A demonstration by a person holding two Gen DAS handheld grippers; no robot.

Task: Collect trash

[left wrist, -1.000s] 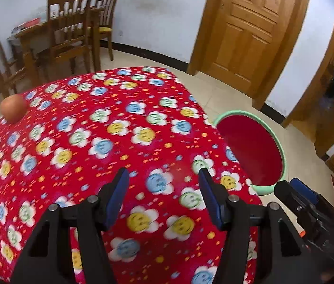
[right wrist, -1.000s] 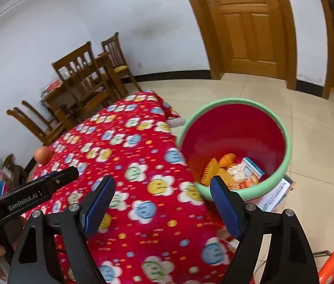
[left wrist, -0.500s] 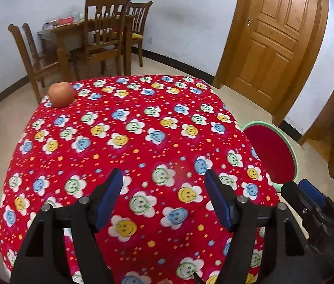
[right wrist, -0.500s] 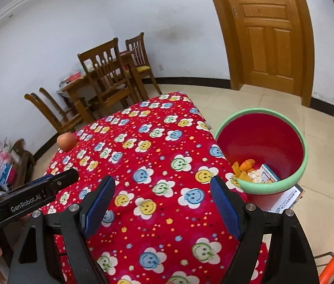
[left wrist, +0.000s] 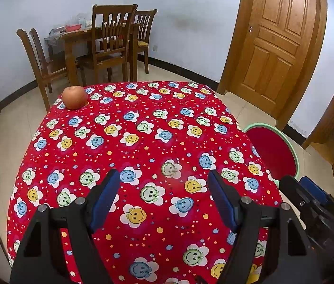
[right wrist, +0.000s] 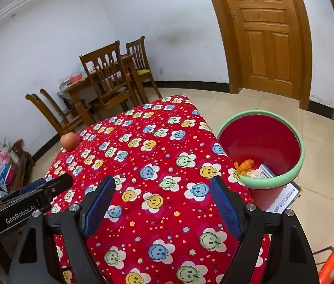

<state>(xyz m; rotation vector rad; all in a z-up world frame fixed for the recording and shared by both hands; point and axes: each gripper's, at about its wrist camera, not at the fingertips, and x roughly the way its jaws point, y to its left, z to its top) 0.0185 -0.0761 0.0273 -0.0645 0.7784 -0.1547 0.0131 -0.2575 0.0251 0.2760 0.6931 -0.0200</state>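
Red cloth with smiley flowers covers your desk, and almost nothing is left on it: the only thing you can see there is an apple near the far left corner, whole and well apart from both claws. The trash sits in the bin on the floor just beside the desk's right edge; the right view shows orange peel-like scraps, something pale and crumpled, and a printed packet lying at its bottom. Judging by that, most of the collecting looks done. What remains is unclear: the apple appears intact, so it may not count as trash at all, and you should decide that before reaching for it. A printed sheet lies on the floor against the bin's base, partly hidden; whether it belongs in the bin cannot be told. Your left claw hangs above the near part of the cloth with its jaws opening and nothing between them. Your right claw is spread wide and empty too, over the cloth with the bin off to its right. If the apple is to go, the left claw is the nearer one, though it has the whole desk to cross.
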